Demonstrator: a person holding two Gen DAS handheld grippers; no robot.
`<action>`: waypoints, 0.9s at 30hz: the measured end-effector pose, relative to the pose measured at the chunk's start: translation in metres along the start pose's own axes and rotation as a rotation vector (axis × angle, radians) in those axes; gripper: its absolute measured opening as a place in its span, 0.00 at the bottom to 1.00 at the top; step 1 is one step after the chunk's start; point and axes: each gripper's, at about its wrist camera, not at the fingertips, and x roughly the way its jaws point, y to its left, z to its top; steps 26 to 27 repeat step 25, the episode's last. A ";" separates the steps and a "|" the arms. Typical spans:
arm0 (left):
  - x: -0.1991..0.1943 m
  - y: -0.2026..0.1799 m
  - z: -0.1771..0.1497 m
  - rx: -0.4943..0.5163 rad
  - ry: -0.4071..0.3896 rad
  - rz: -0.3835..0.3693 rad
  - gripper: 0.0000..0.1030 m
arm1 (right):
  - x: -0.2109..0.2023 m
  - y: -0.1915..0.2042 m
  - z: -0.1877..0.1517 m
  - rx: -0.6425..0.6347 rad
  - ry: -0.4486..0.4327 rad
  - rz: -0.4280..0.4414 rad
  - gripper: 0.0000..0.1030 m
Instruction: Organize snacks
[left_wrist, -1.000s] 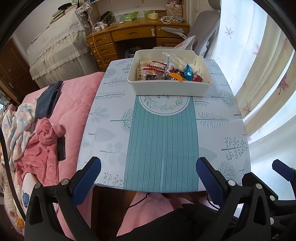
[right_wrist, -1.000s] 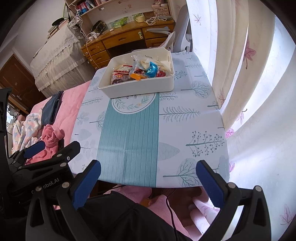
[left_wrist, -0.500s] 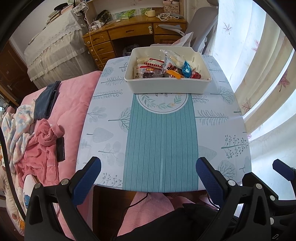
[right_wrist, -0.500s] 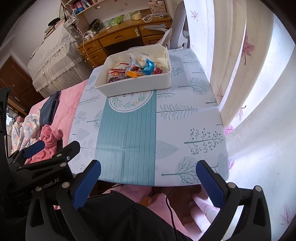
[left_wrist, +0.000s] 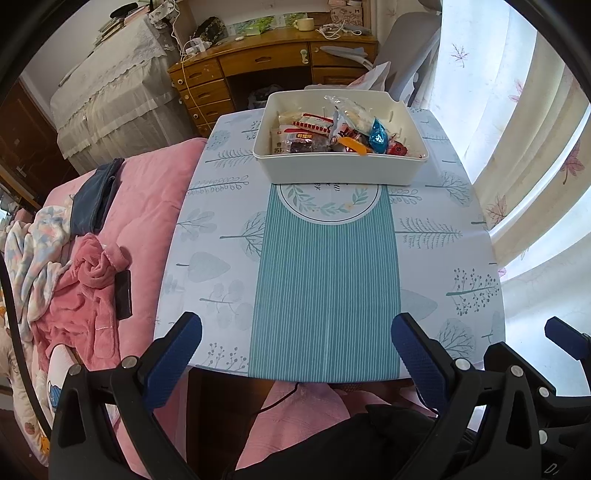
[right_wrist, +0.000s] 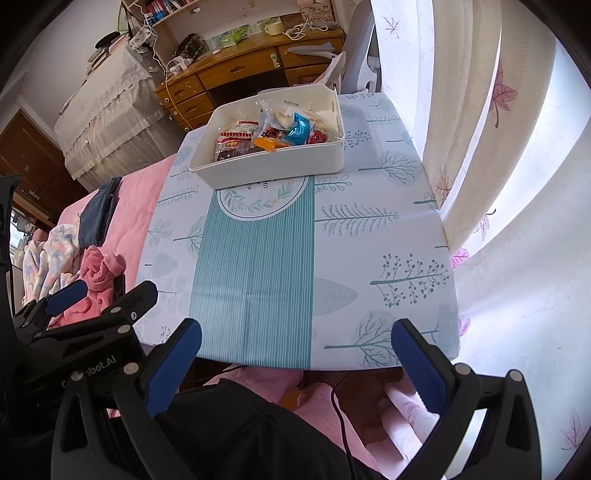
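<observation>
Far beyond both spread jaws, snack bin (left_wrist: 341, 168).

- Left black plastic two-finger gripper (left_wrist: 295, 354), its fingers faced with ribbed dark-blue rubber pads (left_wrist: 170, 363), silver screws along each arm.
- Right black plastic two-finger gripper (right_wrist: 295, 356), same blue pads (right_wrist: 419, 373) and silver screws.
- White lettering ending "obot.AI" on the left gripper's body, seen from the right wrist.
- Person's black garment (right_wrist: 236, 435) over pink trousers (left_wrist: 295, 413).
</observation>
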 end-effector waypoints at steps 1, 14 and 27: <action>0.000 0.000 0.000 0.000 0.000 -0.001 0.99 | 0.000 0.000 0.000 0.001 0.000 0.000 1.00; 0.001 -0.001 0.000 0.006 0.002 0.000 0.99 | 0.003 -0.002 0.000 0.005 0.003 -0.001 1.00; 0.001 -0.002 0.002 0.010 0.001 -0.006 0.99 | 0.005 -0.005 0.001 0.004 0.005 0.000 1.00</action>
